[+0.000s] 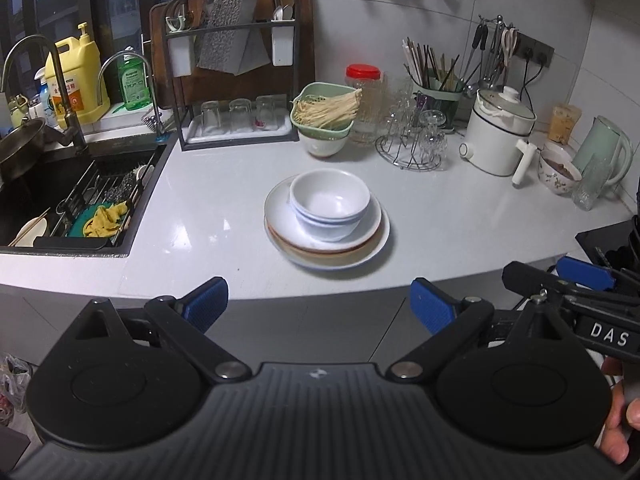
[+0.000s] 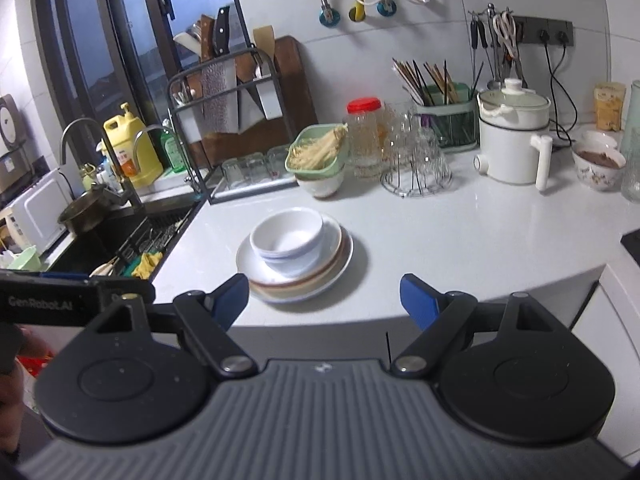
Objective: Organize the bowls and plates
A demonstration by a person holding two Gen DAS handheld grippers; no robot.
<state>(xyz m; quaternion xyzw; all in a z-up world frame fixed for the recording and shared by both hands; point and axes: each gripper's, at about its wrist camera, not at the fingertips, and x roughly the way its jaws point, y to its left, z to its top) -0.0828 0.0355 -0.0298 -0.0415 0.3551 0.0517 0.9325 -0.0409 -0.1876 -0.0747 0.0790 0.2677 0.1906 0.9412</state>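
A white countertop (image 1: 460,216) stretches ahead of the gripper, its curved front edge nearest. Ahead to the left a dark sink (image 1: 48,200) is sunk into it, with two curved taps (image 1: 52,80) at its rim. Behind the sink, dark-framed windows (image 2: 120,40) show dim bluish light outside. Straight ahead, the wall (image 1: 360,28) is clad in large pale tiles. High to the right, a dark socket strip (image 2: 548,32) holds black plugs with hanging cords. Light reflects softly off the glossy counter.
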